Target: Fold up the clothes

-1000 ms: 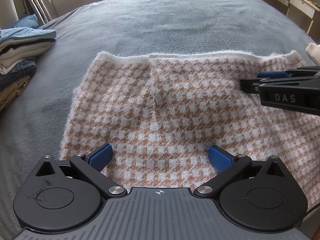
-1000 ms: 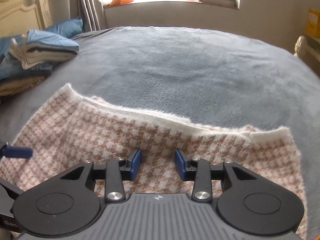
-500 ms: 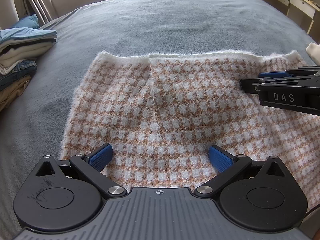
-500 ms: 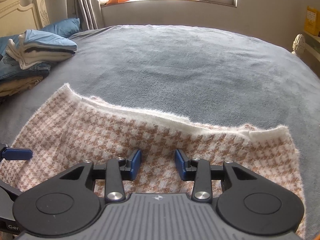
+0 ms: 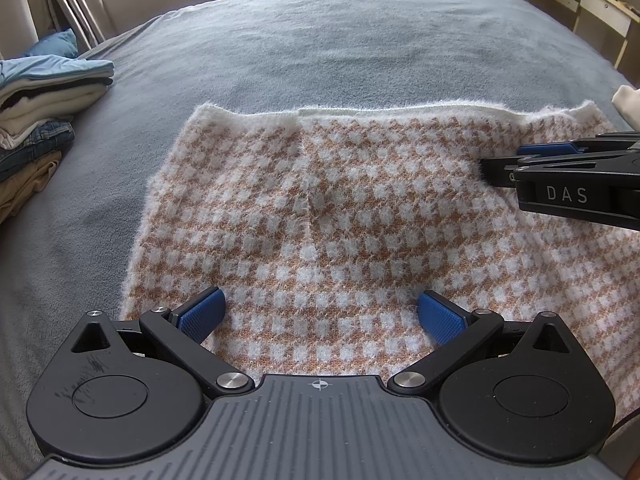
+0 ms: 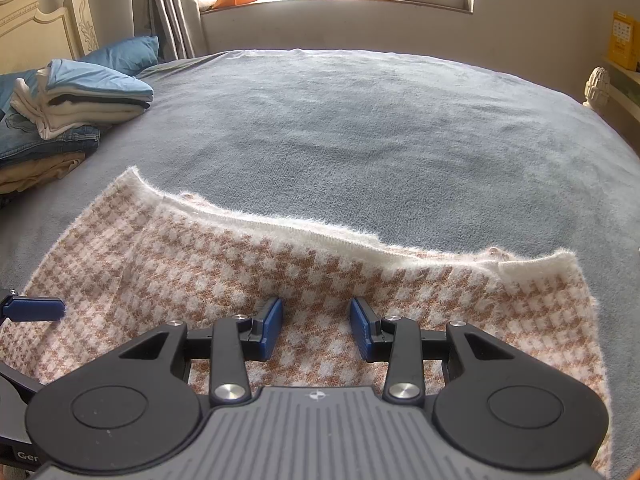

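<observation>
A fuzzy orange-and-white houndstooth garment (image 5: 340, 208) lies flat on the grey bed, its white ribbed band along the far edge. My left gripper (image 5: 320, 300) hovers over the garment's near left part, jaws wide open, nothing between the pads. In the right wrist view the same garment (image 6: 240, 264) fills the near half. My right gripper (image 6: 317, 308) stands over its right part, jaws partly apart and open, with only flat cloth below them. The right gripper (image 5: 504, 158) shows side-on at the right of the left wrist view. One left finger (image 6: 36, 308) pokes in at the left edge.
A stack of folded clothes (image 5: 40, 112) (image 6: 72, 104) sits at the bed's left side, a blue pillow (image 6: 124, 54) and cream headboard (image 6: 40, 28) behind it. Grey blanket (image 5: 320, 52) stretches beyond the garment. A white item (image 5: 628, 104) lies at the right edge.
</observation>
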Action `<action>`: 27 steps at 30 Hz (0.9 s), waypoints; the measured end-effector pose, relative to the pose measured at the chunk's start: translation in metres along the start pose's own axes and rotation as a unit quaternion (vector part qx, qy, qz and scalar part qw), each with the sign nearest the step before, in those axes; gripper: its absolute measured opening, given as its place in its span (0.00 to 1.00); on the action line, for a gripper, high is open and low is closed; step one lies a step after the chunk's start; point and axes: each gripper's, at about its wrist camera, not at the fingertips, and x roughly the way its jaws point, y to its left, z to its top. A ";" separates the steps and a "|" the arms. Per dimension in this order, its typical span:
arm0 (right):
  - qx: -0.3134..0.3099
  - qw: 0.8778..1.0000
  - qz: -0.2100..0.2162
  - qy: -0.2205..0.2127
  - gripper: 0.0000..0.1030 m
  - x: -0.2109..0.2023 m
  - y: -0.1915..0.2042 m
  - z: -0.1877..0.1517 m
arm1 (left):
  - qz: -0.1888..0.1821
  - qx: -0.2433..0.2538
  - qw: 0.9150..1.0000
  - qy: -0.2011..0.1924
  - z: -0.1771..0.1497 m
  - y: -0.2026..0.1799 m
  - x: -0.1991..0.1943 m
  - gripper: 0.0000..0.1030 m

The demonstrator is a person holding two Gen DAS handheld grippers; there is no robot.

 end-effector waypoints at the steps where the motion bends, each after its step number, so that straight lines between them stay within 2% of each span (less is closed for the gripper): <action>1: 0.000 1.000 0.000 0.000 0.39 0.000 0.000 0.000 | 0.000 0.000 1.000 0.000 0.000 0.000 0.000 1.00; 27: -0.001 1.000 -0.002 0.002 0.39 0.000 0.000 0.001 | 0.000 0.000 1.000 0.000 0.001 -0.001 0.001 1.00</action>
